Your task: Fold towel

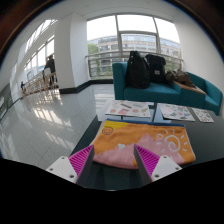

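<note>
The gripper (112,163) hangs just above the near edge of a dark, glossy table (100,172), its two fingers (68,166) spread wide apart with nothing held between them; the magenta pads on their inner faces face each other across an open gap. The towel (143,144) lies flat on the table just beyond the fingers, spread out as a rough rectangle, orange along its far and right parts and pink nearer the middle (the pink patch carries a pale pattern that is too small to make out). The right finger's tip overlaps the towel's near edge in the view, though whether it touches the cloth cannot be told; the left finger sits to the left of the towel, clear of it. Farther back on the table lie several printed sheets or booklets (129,110), some to the right as well. Beyond the table stands a teal sofa (187,93) with two dark bags (145,69) resting on its seat against the backrest. Behind the sofa are large windows (128,38), and to the left a shiny pale floor (45,120) stretches away towards more windows.
</note>
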Motion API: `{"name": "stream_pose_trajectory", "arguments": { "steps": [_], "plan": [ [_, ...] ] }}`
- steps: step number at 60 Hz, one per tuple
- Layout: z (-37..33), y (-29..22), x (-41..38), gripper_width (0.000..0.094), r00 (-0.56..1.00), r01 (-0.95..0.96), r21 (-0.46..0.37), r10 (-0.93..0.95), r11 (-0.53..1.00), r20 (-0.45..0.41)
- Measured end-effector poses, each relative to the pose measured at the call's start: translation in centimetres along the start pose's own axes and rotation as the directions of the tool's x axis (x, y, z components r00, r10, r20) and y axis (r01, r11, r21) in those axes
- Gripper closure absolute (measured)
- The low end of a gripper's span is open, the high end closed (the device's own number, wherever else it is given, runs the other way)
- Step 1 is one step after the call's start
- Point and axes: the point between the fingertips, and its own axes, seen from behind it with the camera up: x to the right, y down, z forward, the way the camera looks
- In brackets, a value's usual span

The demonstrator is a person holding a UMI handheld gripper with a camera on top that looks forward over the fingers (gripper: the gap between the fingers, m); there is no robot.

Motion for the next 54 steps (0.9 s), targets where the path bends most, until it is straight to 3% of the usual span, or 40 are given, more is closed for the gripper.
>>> {"name": "stream_pose_trajectory", "arguments": {
  "steps": [9, 19, 32, 40, 54],
  "plan": [
    [6.7, -1.7, -1.7, 0.0200, 0.999, 0.040, -0.034, -0.041, 0.999, -0.023],
    [10.1, -1.2, -2.6, 0.0330, 0.994, 0.094, -0.061, -0.097, 0.994, -0.048],
    [10.6, -1.5, -1.0, 0.0865, 0.983, 0.136, -0.055, -0.142, 0.989, -0.118],
    [9.5, -2.3, -0.9, 0.0871, 0.990, 0.112, -0.066, -0.117, 0.992, -0.075],
    [2.5, -9.7, 7.5, 0.0873, 0.991, 0.052, 0.086, -0.041, 0.995, -0.124]
  ]
}}
